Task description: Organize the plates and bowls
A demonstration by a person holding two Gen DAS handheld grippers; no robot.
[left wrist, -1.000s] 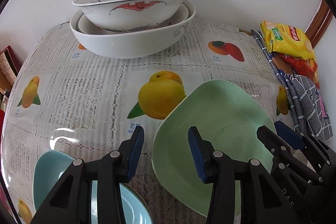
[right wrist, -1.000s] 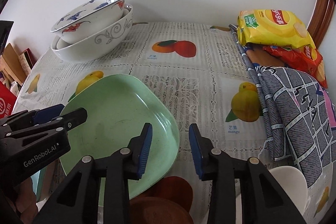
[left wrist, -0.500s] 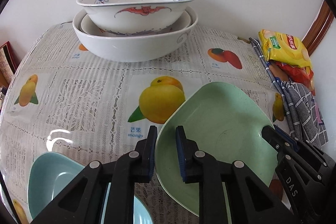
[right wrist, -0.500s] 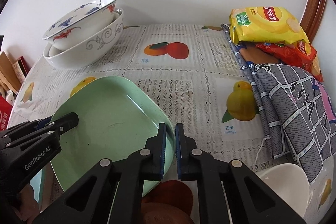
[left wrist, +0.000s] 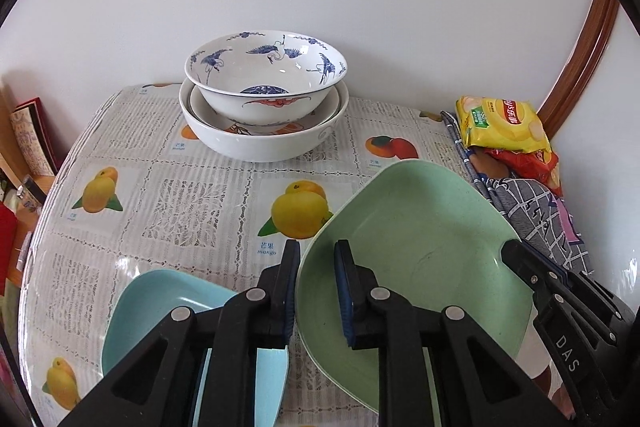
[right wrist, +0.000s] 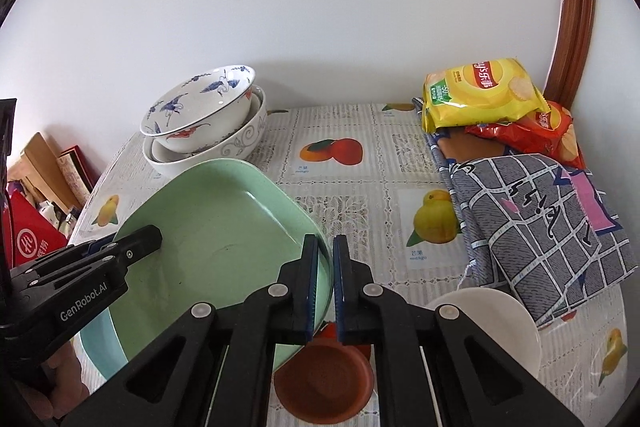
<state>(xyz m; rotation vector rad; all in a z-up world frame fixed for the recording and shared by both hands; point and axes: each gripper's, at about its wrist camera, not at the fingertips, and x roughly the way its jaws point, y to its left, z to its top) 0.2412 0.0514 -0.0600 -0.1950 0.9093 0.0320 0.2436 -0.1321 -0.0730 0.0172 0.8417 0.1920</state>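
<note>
Here the table (left wrist: 192, 195), under its fruit-print cloth, spreads out ahead of both claws and below them. Far ahead of the left claw (left wrist: 316, 291), by the wall, stands the bowl stack (left wrist: 264, 123): a wide white bowl holding a smaller dish, with the crane-painted bowl (left wrist: 266, 75) nested on top. Seen from the right claw (right wrist: 326, 287), that stack lies ahead and to the left.

The green plate (left wrist: 424, 255) is held between the two claws, tilted, its near side raised off the cloth. The left claw's jaws have just been closing and are clenched on the plate's left rim, one pad outside and one inside the dish. The right claw's jaws have just been closing too; they grip the plate's right rim, which shows as a thin green edge between the blue pads.

To the right of the right claw lies a checked cloth (right wrist: 540, 223), with a yellow chip bag (right wrist: 480, 91) and a red bag (right wrist: 536, 131) beyond it, ahead and to the right.

Below and left of the left claw sits a blue plate (left wrist: 168, 303), partly hidden by the claw's frame. In the right wrist view its edge shows under the green plate. Just right of the right claw is a white bowl (right wrist: 492, 319), and directly beneath its jaws a small brown bowl (right wrist: 324, 383).
</note>
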